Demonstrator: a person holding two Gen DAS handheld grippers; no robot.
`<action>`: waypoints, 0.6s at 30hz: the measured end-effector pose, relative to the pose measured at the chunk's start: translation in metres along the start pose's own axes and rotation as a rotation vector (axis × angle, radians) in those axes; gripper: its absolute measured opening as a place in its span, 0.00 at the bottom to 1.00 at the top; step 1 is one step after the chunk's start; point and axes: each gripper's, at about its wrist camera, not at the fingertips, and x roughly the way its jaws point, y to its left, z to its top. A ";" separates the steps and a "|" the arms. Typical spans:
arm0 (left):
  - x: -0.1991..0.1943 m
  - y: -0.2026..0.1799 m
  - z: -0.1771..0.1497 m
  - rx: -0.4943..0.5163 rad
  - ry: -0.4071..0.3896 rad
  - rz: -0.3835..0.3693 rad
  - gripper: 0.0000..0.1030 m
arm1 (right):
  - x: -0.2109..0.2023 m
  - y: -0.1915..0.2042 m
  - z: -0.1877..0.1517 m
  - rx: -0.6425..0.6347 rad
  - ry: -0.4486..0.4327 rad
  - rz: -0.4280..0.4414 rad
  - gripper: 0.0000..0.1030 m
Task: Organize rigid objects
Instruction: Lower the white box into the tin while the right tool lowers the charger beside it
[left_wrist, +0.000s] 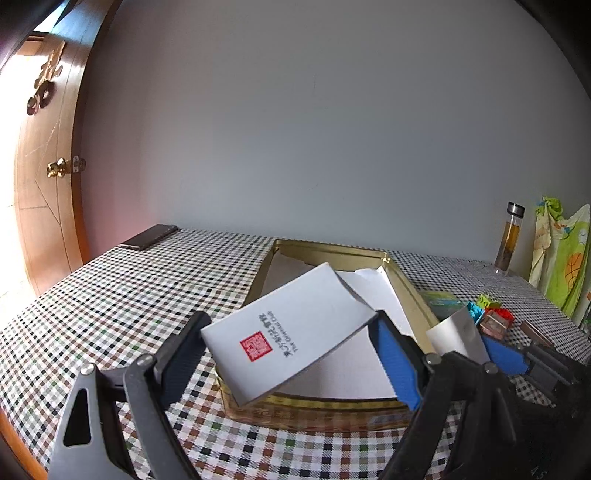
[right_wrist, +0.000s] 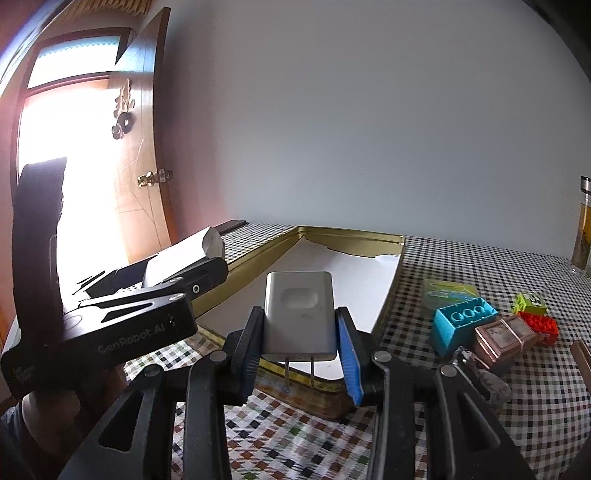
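Note:
My left gripper (left_wrist: 291, 325) is shut on a white box with a red stamp (left_wrist: 291, 332), which it holds tilted over the gold tin (left_wrist: 332, 408). White paper lines the tin. In the right wrist view that left gripper (right_wrist: 184, 266) comes in from the left, with the white box (right_wrist: 184, 253) above the tin's left wall (right_wrist: 258, 254). My right gripper (right_wrist: 298, 317) is shut on a grey charger plug (right_wrist: 299, 314) over the tin's near rim, its two prongs pointing back toward the camera. In the left wrist view the right gripper (left_wrist: 465, 343) shows beside the tin with the charger (left_wrist: 456, 332).
Right of the tin on the checked cloth lie a blue brick (right_wrist: 461, 321), a green brick (right_wrist: 530, 302), a red brick (right_wrist: 539, 325), a copper-coloured box (right_wrist: 502, 339) and a green packet (right_wrist: 448, 291). A bottle (left_wrist: 511, 240) and a dark phone (left_wrist: 149, 236) are at the back, a wooden door on the left.

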 end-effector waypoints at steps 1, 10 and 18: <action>0.001 0.001 0.000 0.002 0.007 -0.002 0.85 | 0.001 0.000 0.000 0.001 0.004 0.001 0.40; 0.012 -0.003 0.020 0.059 0.052 -0.023 0.85 | 0.013 -0.012 0.019 0.050 0.076 0.042 0.40; 0.044 -0.021 0.047 0.165 0.150 -0.023 0.85 | 0.045 -0.038 0.051 0.111 0.181 0.064 0.40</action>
